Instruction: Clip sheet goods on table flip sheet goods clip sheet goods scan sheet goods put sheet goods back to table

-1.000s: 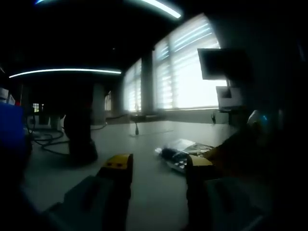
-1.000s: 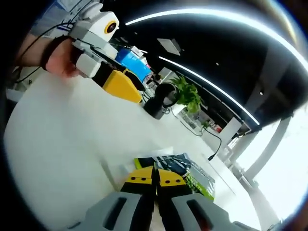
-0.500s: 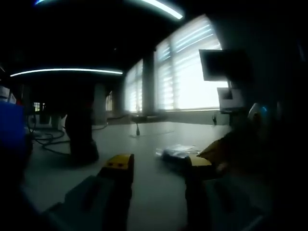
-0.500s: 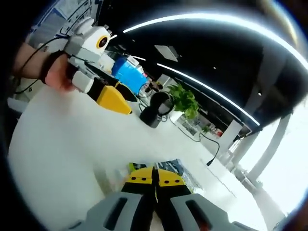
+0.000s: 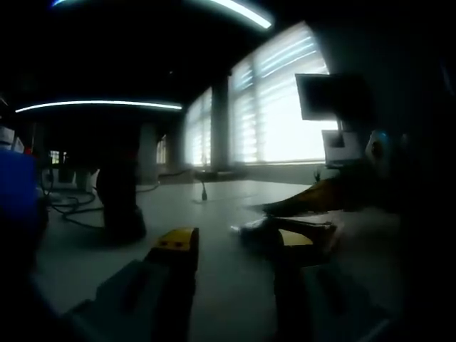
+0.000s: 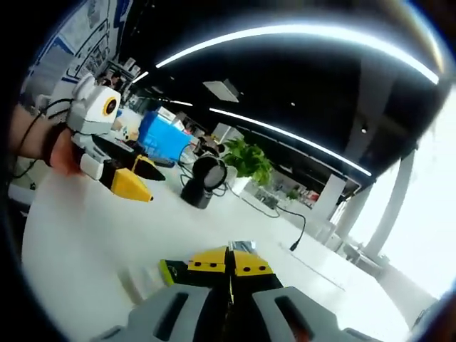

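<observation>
The sheet goods are a flat packet with a green and yellow edge and a silvery corner, standing almost edge-on over the white table. My right gripper is shut on it, yellow tips pressed together. In the left gripper view the packet is a dim shape just above the table, with the right gripper coming in from the right. My left gripper is open with nothing between its yellow tips. In the right gripper view the left gripper hangs far left in a person's hand.
A dark round stand sits on the table beyond the packet. Behind it are a green plant, a blue box and a cable. Bright windows and a monitor lie past the far edge.
The right gripper has risen and tilted with the packet, which now shows edge-on rather than lying flat. The left gripper has stayed put and open.
</observation>
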Demonstrator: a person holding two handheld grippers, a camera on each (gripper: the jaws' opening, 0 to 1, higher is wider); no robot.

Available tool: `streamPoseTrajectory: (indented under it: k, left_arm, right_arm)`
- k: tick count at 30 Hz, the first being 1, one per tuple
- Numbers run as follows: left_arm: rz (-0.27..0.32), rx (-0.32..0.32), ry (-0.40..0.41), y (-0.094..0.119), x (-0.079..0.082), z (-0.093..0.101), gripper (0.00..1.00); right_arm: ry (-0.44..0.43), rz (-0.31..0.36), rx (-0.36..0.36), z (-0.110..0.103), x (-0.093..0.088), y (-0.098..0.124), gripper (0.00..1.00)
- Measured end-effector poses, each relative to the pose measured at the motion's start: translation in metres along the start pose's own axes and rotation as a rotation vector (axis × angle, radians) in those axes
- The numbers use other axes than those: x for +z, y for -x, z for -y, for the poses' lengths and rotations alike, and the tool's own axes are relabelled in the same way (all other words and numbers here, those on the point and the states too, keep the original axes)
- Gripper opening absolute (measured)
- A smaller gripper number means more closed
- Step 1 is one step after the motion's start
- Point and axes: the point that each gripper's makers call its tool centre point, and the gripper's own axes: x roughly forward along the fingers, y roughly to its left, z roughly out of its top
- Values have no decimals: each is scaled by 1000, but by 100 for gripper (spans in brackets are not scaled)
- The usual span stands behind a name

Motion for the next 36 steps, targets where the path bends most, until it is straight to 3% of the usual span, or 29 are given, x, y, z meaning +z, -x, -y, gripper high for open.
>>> streamPoseTrajectory:
  k: [10,20,24,29,36]
  left_arm:
    - [2,5,6,0,0,-1,35]
    - [8,12,5,1,2,-3,37]
    - [5,8,3,0,1,-1,37]
    - [7,10,5,0,2,-1,37]
    - [-1,4,1,0,1,1,36]
  right_arm:
    - [-110,33,-75,41,8,6,0]
    - [-200,43,-122,67,9,9,0]
    - [-273,42,-136,77,8,8,0]
    - [-274,48,-168,91,10,10,0]
    - [-361,61,-203,110,11,11,0]
